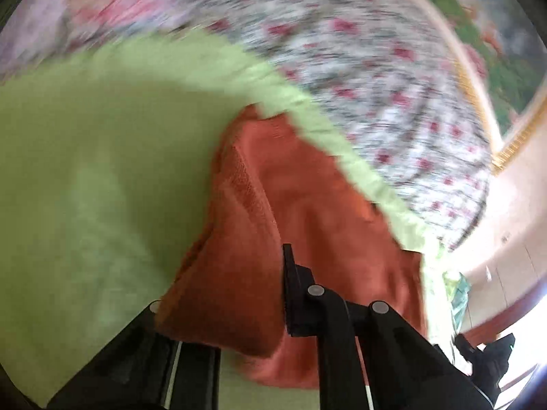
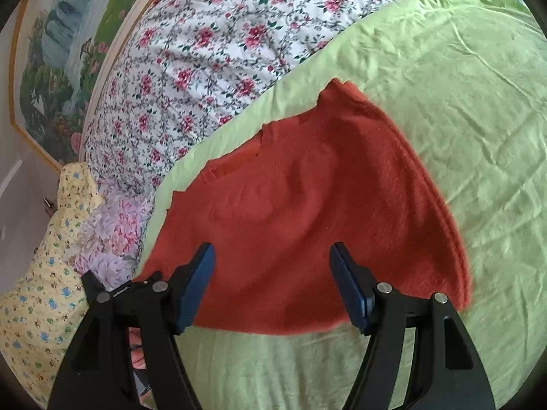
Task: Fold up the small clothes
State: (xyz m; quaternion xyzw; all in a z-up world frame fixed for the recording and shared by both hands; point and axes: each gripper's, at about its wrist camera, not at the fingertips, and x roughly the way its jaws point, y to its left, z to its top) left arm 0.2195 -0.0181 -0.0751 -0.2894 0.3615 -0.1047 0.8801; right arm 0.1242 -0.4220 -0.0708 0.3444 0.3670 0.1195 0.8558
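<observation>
A rust-orange fleece garment (image 2: 307,212) lies on a light green sheet (image 2: 461,102). In the left wrist view, which is blurred, a fold of the garment (image 1: 273,222) is lifted and drapes over the left finger, hiding it. My left gripper (image 1: 253,294) appears shut on this fold; only its right finger (image 1: 294,283) shows. My right gripper (image 2: 271,266) is open, its blue-padded fingers (image 2: 196,287) spread just above the garment's near edge, holding nothing.
A floral quilt (image 2: 205,51) lies piled behind the green sheet. A yellow patterned cloth (image 2: 44,273) and a lilac flowered cloth (image 2: 109,232) lie at the left. A framed landscape painting (image 2: 58,54) hangs on the wall behind.
</observation>
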